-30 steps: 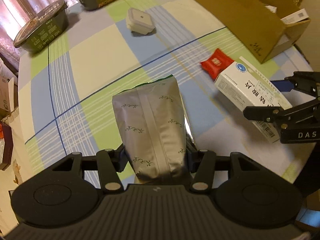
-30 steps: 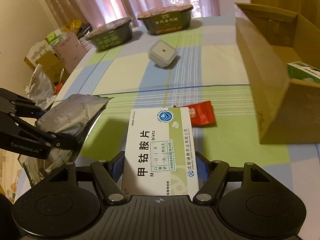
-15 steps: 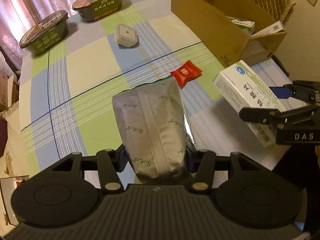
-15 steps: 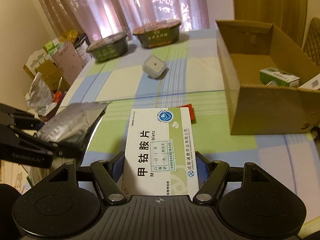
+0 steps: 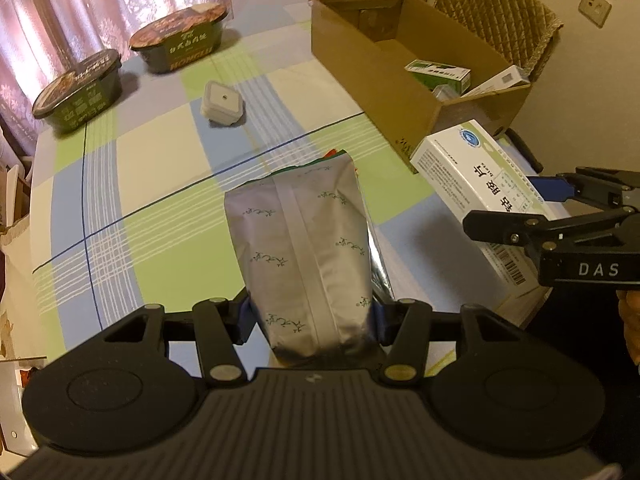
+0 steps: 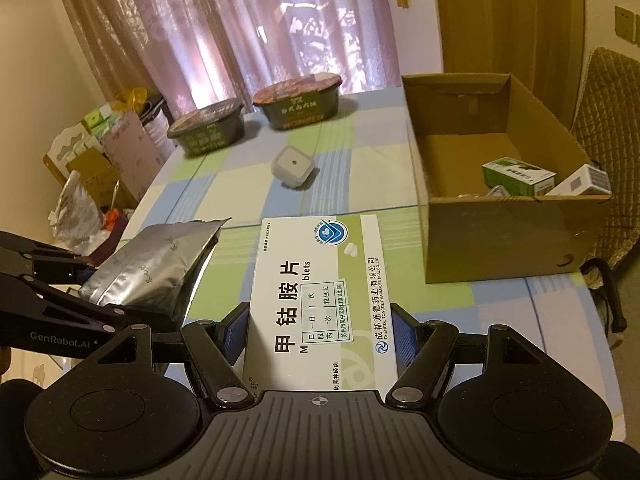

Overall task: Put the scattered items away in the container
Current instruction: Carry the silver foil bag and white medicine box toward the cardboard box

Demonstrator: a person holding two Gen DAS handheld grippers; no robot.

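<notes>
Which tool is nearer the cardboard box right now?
Right. The right tool, holding the medicine box, sits just short of the cardboard box; the left tool, holding the silver pouch, is farther over.

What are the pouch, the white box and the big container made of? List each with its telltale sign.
Silver pouch: looks like metallised foil laminate, with a crinkled sheen and a sealed back seam.
White medicine box: thin paperboard, probably with a light coating; printed flat faces and crisp folded edges.
Cardboard box: brown cardboard, likely corrugated, matte, with folded flaps.
</notes>
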